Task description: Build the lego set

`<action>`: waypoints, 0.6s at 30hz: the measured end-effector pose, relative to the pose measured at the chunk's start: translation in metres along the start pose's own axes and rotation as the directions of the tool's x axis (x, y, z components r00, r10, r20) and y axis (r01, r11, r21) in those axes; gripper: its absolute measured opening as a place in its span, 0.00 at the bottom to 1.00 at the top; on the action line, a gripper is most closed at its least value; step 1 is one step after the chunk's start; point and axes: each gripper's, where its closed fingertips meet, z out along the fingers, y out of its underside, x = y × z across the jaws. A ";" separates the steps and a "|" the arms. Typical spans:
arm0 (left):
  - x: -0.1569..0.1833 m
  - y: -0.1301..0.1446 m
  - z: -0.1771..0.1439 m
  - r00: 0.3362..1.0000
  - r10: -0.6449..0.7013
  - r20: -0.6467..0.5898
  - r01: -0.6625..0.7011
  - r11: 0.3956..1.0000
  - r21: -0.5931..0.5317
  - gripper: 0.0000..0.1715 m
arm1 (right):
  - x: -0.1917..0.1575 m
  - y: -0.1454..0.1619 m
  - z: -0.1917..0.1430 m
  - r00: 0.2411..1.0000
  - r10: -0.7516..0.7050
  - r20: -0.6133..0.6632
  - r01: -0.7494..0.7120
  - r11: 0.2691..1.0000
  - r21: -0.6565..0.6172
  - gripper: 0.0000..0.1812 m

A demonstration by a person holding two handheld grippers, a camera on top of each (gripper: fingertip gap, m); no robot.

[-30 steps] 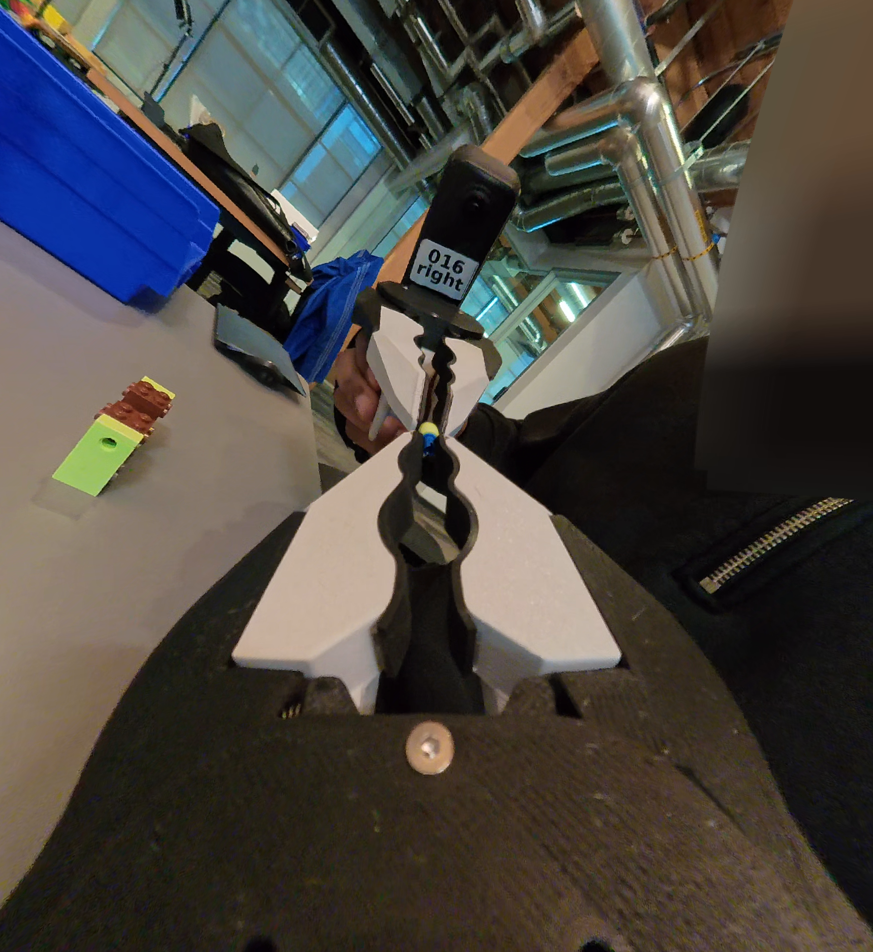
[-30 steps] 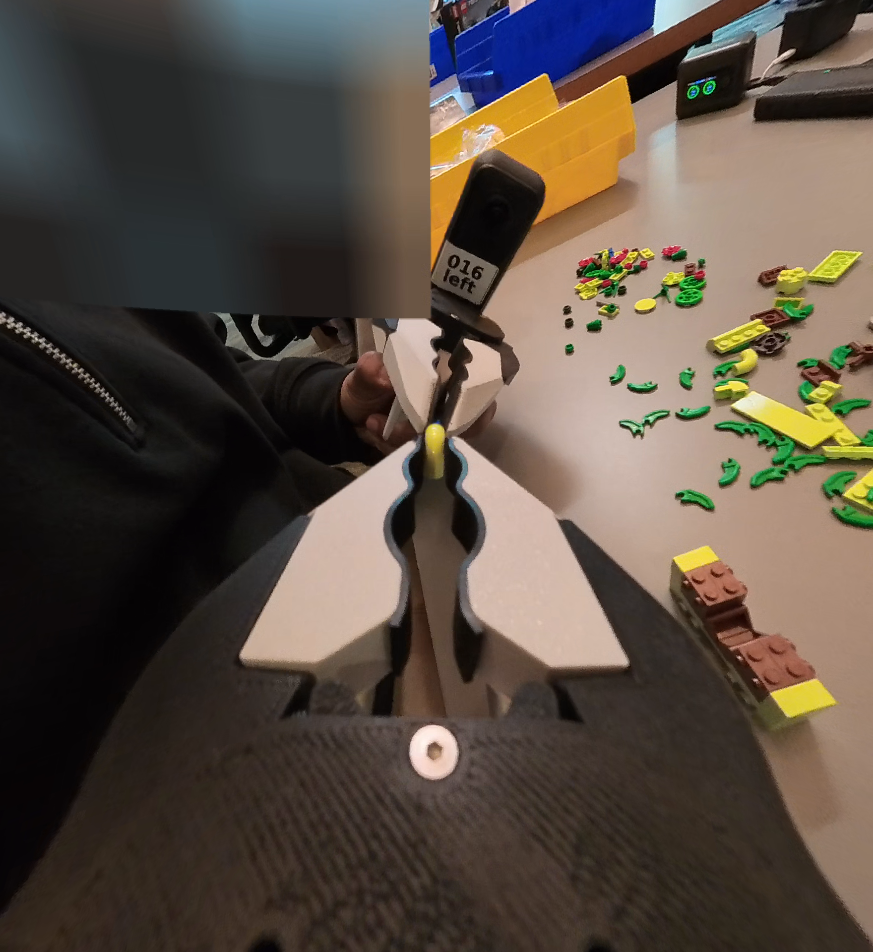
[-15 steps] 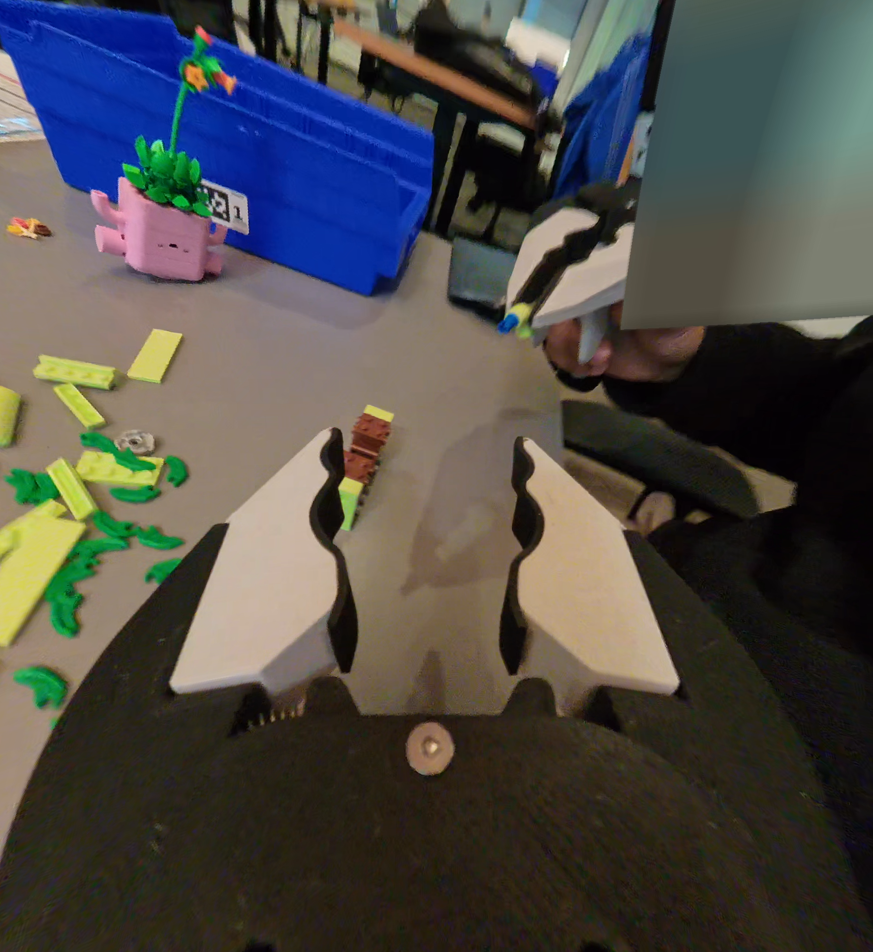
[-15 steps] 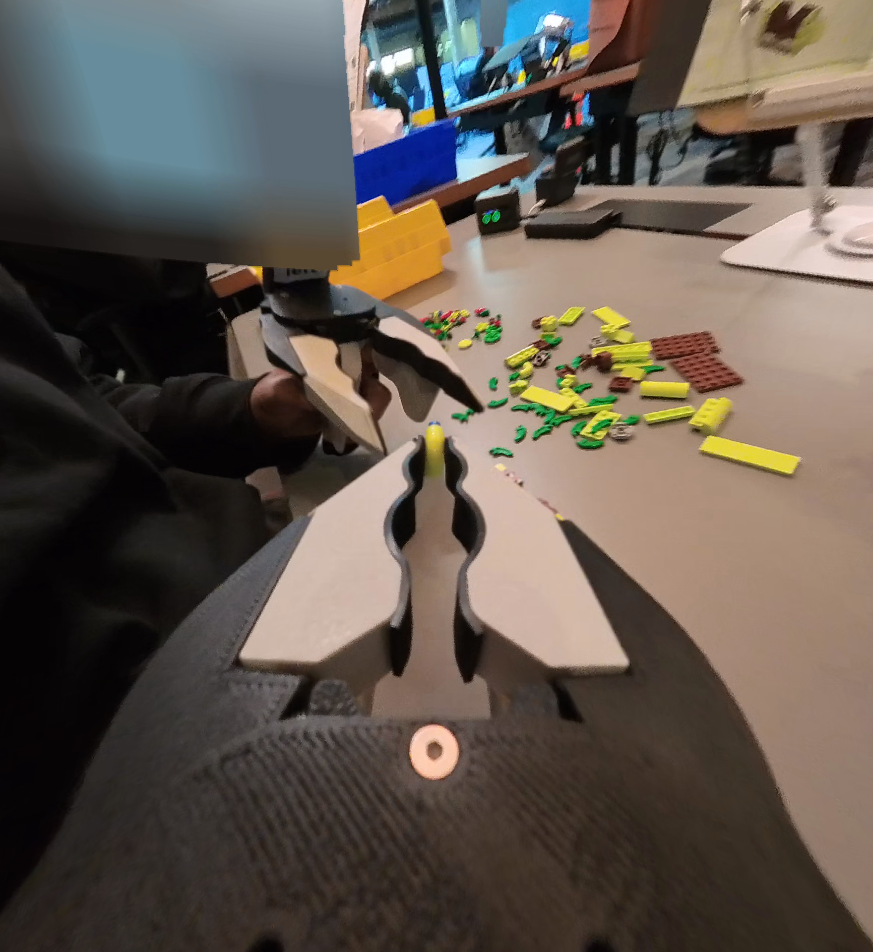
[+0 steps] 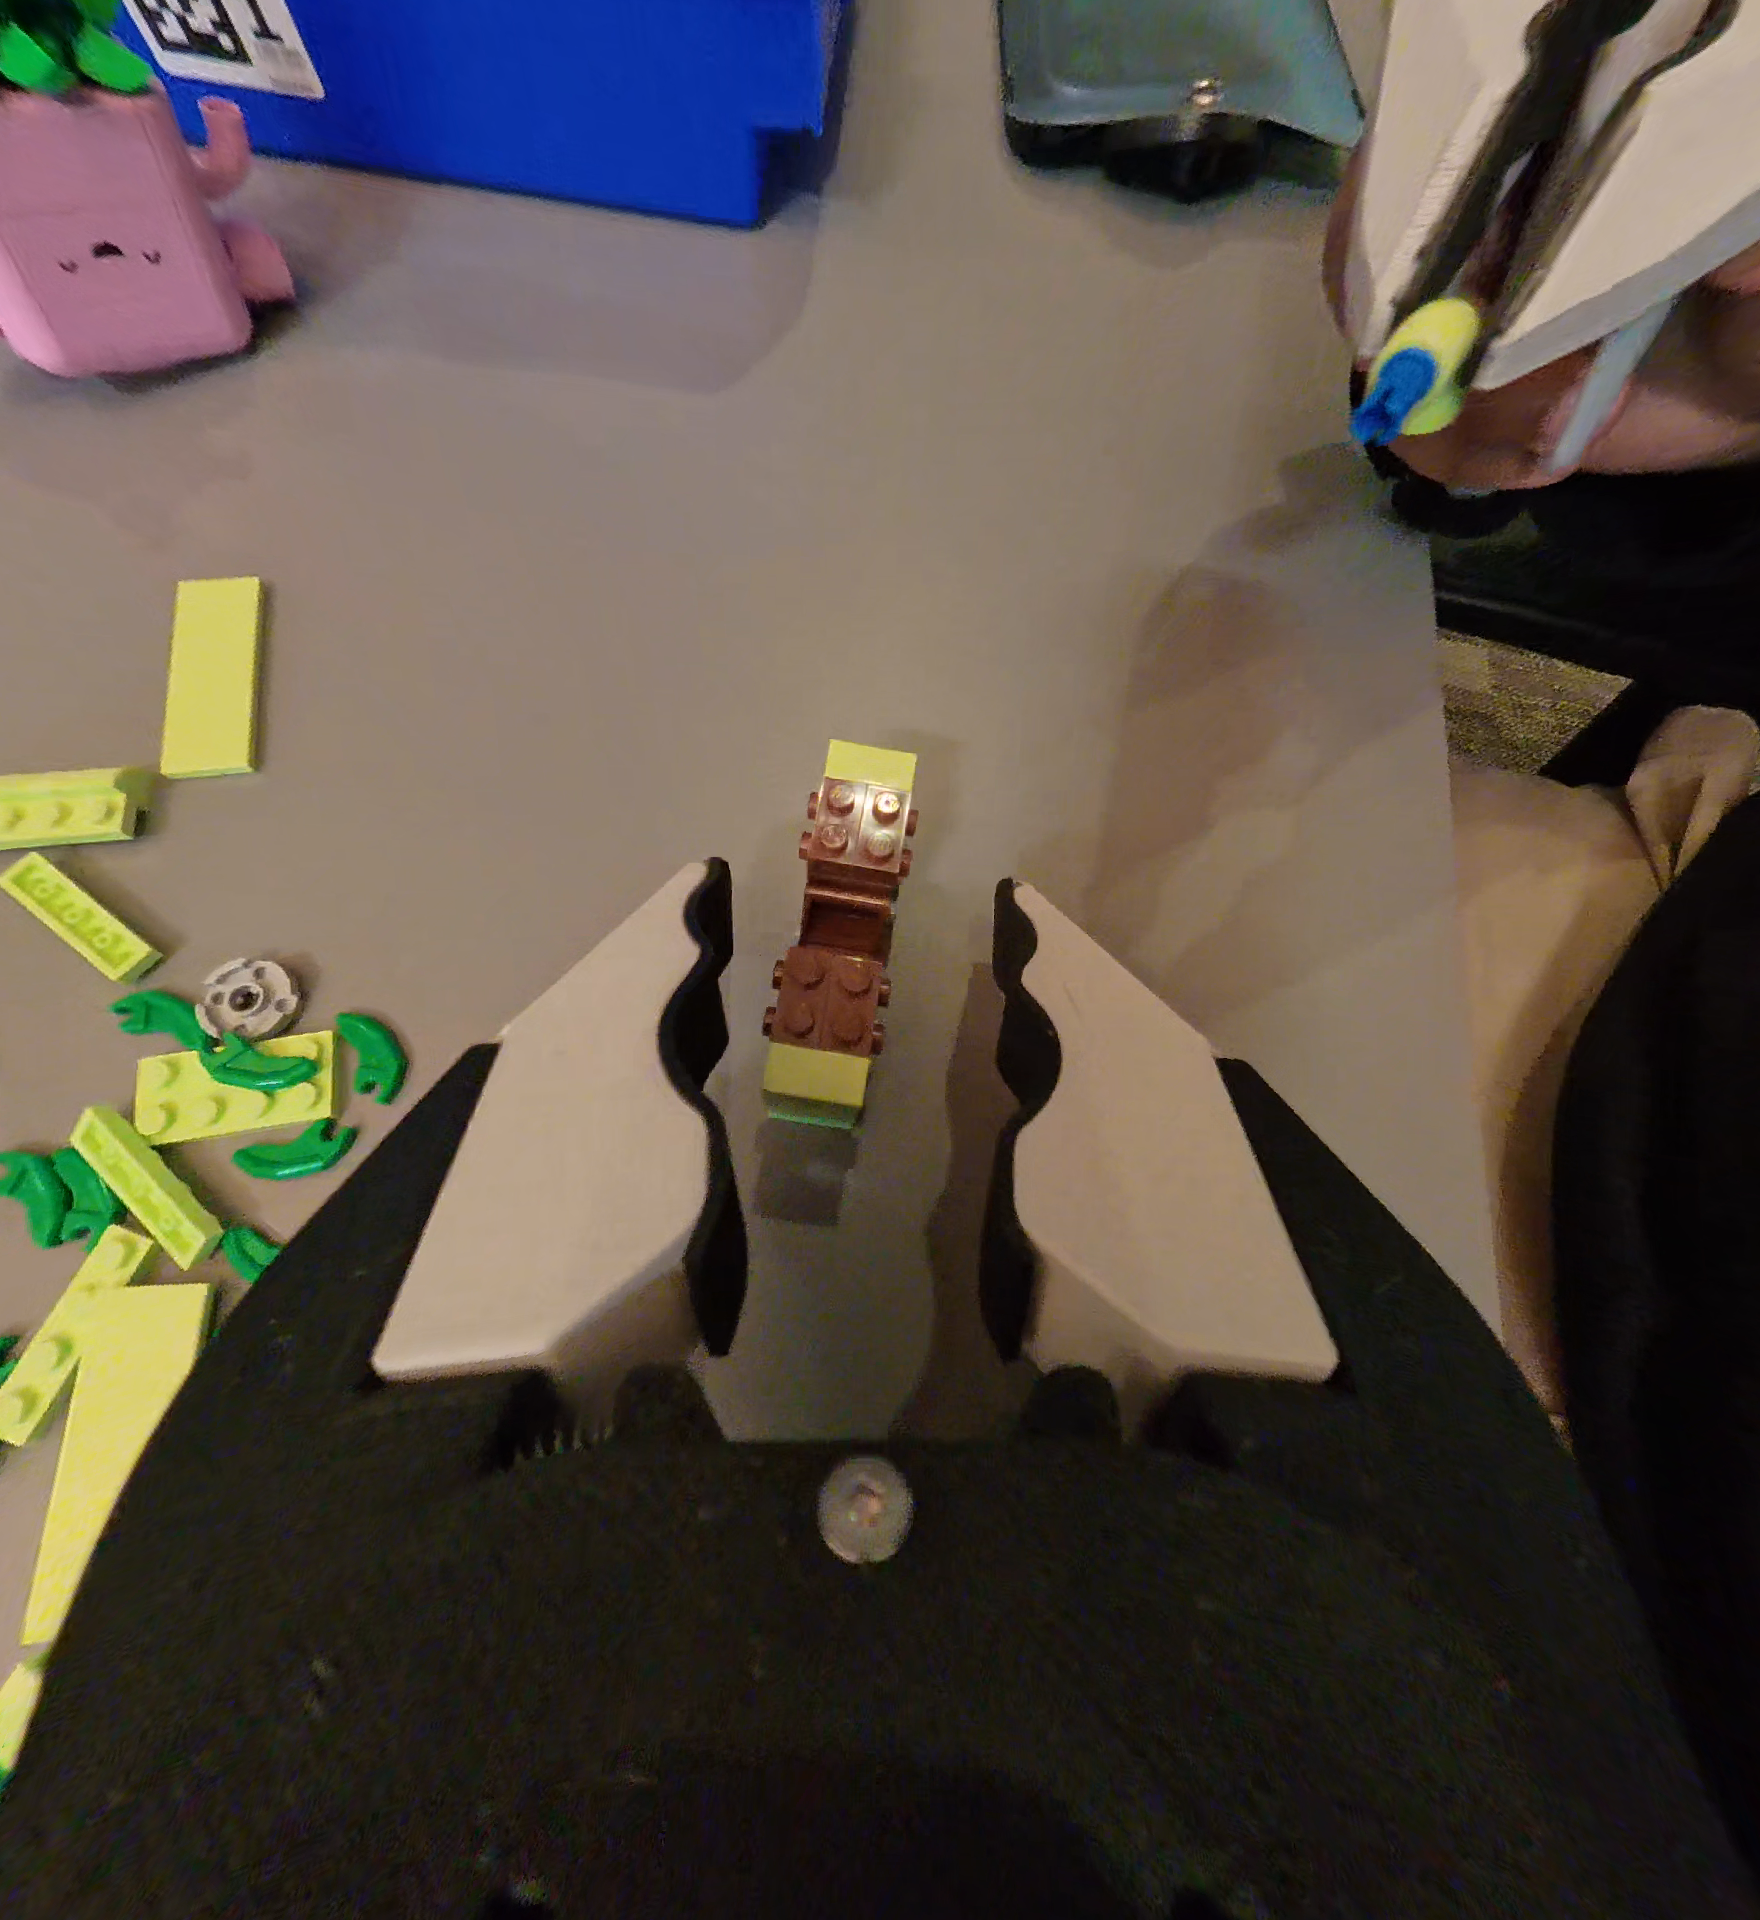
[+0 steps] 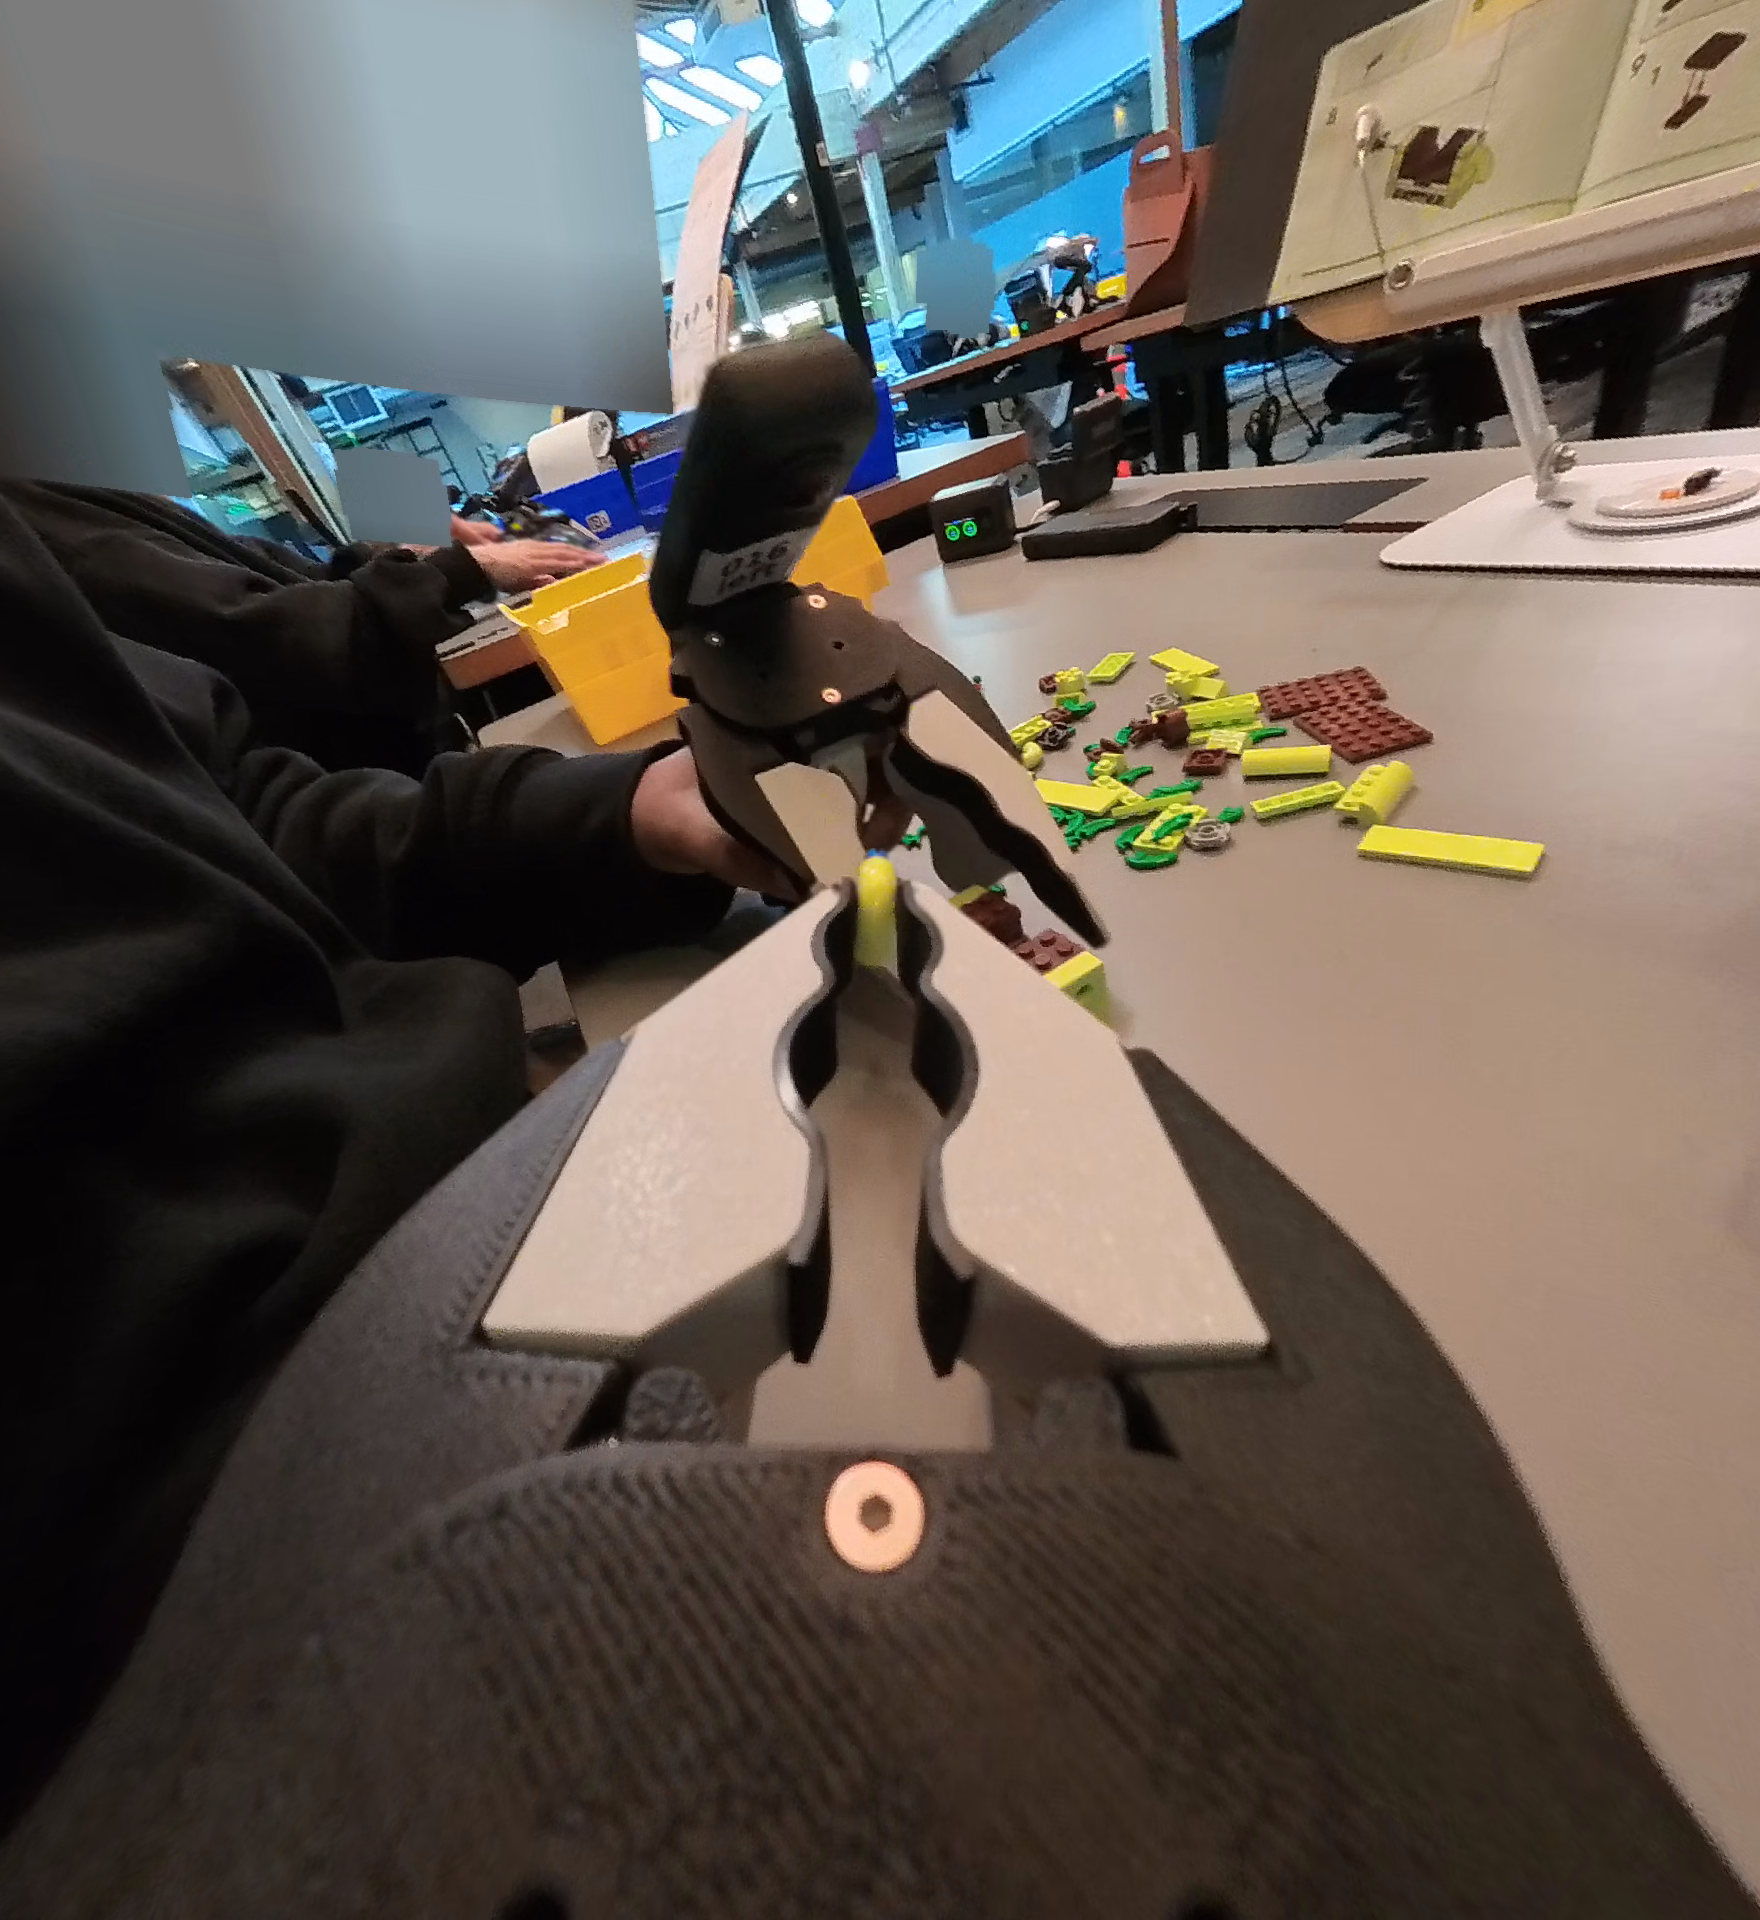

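While the left tool [image 5: 860, 894] gapes astride the brown-lime assembly [image 5: 840, 971], the right tool [image 6: 874, 902] pinches seemingly a lime piece [image 6: 874, 920].

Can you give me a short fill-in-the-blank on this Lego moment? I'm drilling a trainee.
1. The left claw is ____ around the brown and lime assembly.
2. The right claw is shut on a small ____ piece with a blue tip.
3. The pink pot model stands before a ____ bin.

Missing: open; yellow; blue

Left gripper [image 5: 860, 894] is wide open over the brown-and-lime lego build [image 5: 840, 961] on the grey table [image 5: 647, 499]; right gripper [image 5: 1416, 364] pinches a small lime-and-blue piece [image 5: 1416, 366] up top right.
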 end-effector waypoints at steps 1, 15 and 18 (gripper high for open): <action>0.000 0.000 0.001 1.000 -0.007 -0.003 0.007 1.000 -0.007 0.28 | 0.000 -0.001 0.000 1.000 0.002 0.010 -0.002 1.000 0.005 0.03; 0.006 -0.001 0.013 0.996 -0.021 -0.086 0.017 0.999 -0.048 0.10 | 0.014 0.003 -0.003 1.000 0.016 0.012 -0.015 0.998 -0.053 0.03; 0.018 -0.012 0.003 0.987 0.007 -0.162 0.000 0.999 0.045 0.10 | 0.022 0.014 -0.003 0.998 -0.063 -0.016 0.059 0.984 -0.165 0.03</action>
